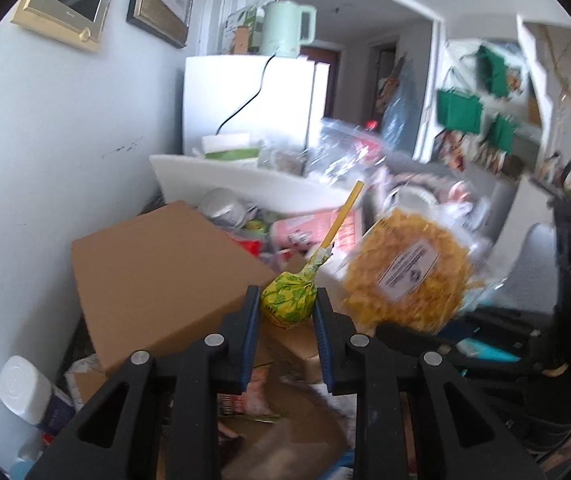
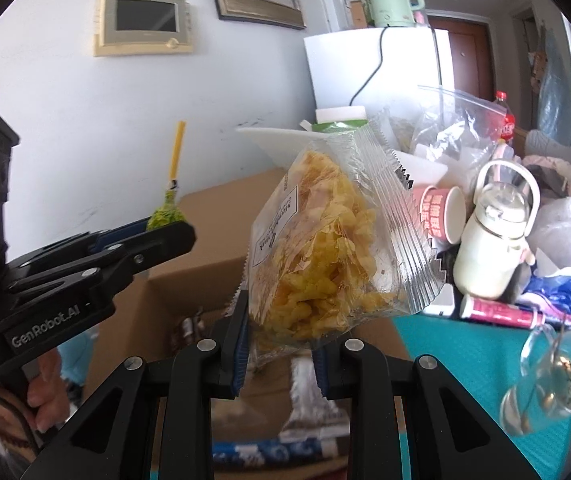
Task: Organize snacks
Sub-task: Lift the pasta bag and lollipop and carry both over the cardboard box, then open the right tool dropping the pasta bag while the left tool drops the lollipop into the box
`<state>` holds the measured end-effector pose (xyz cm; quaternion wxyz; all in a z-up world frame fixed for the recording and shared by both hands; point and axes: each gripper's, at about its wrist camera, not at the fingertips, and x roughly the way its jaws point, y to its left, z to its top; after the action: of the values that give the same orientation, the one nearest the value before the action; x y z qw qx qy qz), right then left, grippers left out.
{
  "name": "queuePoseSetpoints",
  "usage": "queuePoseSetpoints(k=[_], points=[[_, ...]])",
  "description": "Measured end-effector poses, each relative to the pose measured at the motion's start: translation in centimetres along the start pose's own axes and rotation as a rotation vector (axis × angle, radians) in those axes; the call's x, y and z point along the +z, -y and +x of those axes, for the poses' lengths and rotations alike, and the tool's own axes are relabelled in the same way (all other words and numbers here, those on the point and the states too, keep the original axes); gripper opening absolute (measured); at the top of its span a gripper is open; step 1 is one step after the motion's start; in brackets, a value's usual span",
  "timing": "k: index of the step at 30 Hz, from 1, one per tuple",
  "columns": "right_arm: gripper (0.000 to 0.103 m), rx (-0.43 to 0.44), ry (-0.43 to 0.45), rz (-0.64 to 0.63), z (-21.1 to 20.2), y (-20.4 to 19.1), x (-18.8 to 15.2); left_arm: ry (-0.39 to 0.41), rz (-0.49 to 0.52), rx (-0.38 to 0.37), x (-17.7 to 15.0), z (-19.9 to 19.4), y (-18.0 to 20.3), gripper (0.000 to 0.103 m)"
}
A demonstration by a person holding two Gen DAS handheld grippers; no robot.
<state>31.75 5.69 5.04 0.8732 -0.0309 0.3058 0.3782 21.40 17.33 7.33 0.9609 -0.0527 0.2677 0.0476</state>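
Note:
My left gripper (image 1: 287, 312) is shut on a lollipop (image 1: 290, 298) in a green-and-yellow wrapper, its yellow stick slanting up to the right. In the right wrist view the same lollipop (image 2: 165, 214) pokes up from the left gripper (image 2: 165, 228), held by a person's hand at the left edge. My right gripper (image 2: 281, 340) is shut on the lower corner of a clear bag of yellow chips (image 2: 325, 248) with a white label. That bag of chips (image 1: 405, 276) hangs blurred to the right of the lollipop in the left wrist view. Both are held over an open cardboard box (image 2: 189, 280).
A brown cardboard box (image 1: 157, 276) sits below against the white wall. Clutter crowds the teal table (image 2: 461, 344): a cream bottle (image 2: 489, 248), pink paper cups (image 2: 441, 212), plastic bags, a glass (image 2: 549, 380). Behind it stands a white fridge (image 1: 245, 104) with a green kettle (image 1: 285, 28) on top.

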Motion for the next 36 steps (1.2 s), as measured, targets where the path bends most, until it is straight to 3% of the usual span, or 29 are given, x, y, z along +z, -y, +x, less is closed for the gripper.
queuePoseSetpoints(k=[10, 17, 28, 33, 35, 36], points=[[0.026, -0.005, -0.112, 0.003, 5.2, 0.9, -0.6, -0.168, 0.006, 0.051, -2.2, 4.9, -1.0, 0.025], [0.026, -0.009, -0.200, -0.009, 7.7, 1.0, -1.8, -0.277, -0.046, 0.082, -3.6, 7.4, -2.2, 0.025], [0.027, -0.053, -0.253, -0.044, 8.7, 0.0, -2.7, -0.401, -0.115, 0.106, -4.6, 9.9, -3.2, 0.025], [0.032, -0.095, -0.243, -0.061, 8.3, 0.1, -2.5, -0.435, -0.134, 0.095, -5.0, 10.4, -3.2, 0.026], [0.038, -0.104, -0.236, -0.066, 8.0, 0.1, -2.5, -0.430, -0.125, 0.107, -4.9, 10.3, -3.0, 0.026], [0.039, -0.109, -0.235, -0.069, 7.9, 0.1, -2.4, -0.426, -0.120, 0.109, -4.8, 10.2, -2.9, 0.032]])
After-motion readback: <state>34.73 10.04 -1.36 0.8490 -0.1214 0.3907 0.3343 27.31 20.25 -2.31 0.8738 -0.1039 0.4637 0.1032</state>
